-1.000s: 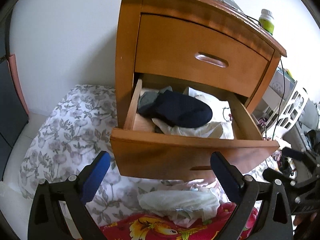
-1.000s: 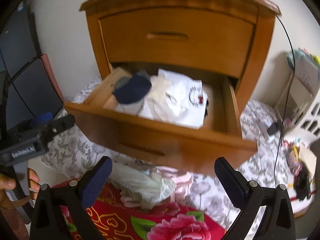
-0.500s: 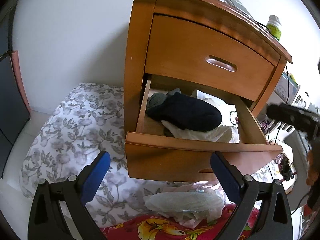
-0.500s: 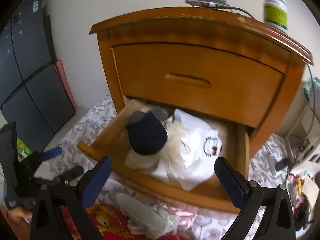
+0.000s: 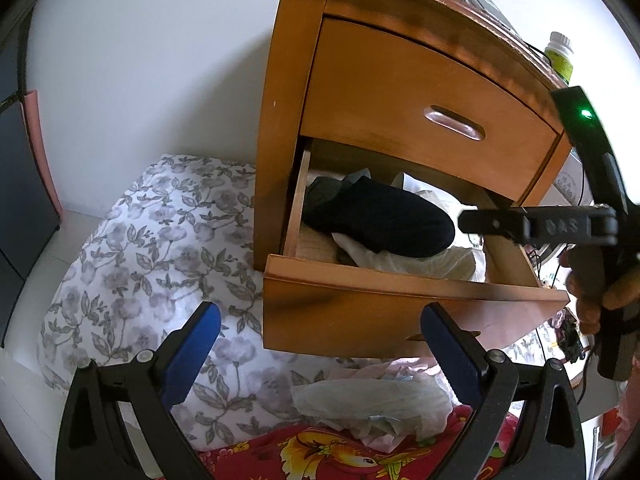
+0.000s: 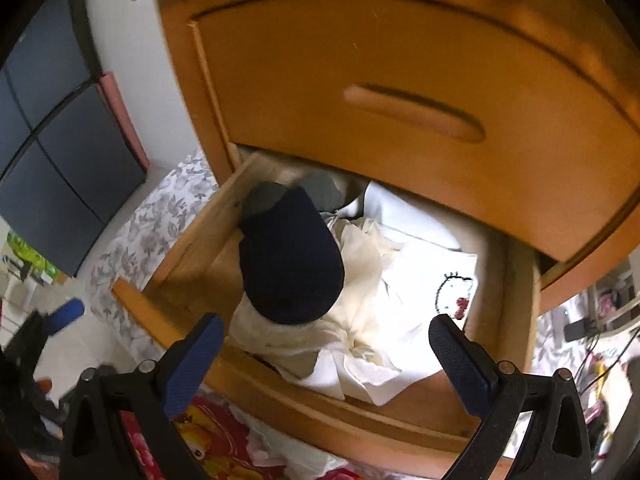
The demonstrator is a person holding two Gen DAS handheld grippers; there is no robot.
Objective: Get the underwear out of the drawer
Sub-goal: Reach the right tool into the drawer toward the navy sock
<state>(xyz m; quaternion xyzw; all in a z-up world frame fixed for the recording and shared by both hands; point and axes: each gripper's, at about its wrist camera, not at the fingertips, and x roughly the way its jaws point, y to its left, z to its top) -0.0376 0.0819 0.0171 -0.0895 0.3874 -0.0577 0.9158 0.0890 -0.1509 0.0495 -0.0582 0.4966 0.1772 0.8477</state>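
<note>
The right gripper (image 6: 326, 354), jaws spread wide and empty, hovers over the open lower drawer (image 6: 400, 416). The underwear, judged to be the cream bundle (image 6: 360, 320), lies mid-drawer beneath a dark sock (image 6: 290, 256), beside a white printed garment (image 6: 436, 276). Recommended: lower the fingers straddling 1 raised fold, clear of the sock, then close. The left gripper (image 5: 320, 354) waits wide and empty outside the drawer front. Compared with 0.5 s ago, the right gripper has advanced from in front of the cabinet to above the contents
</note>
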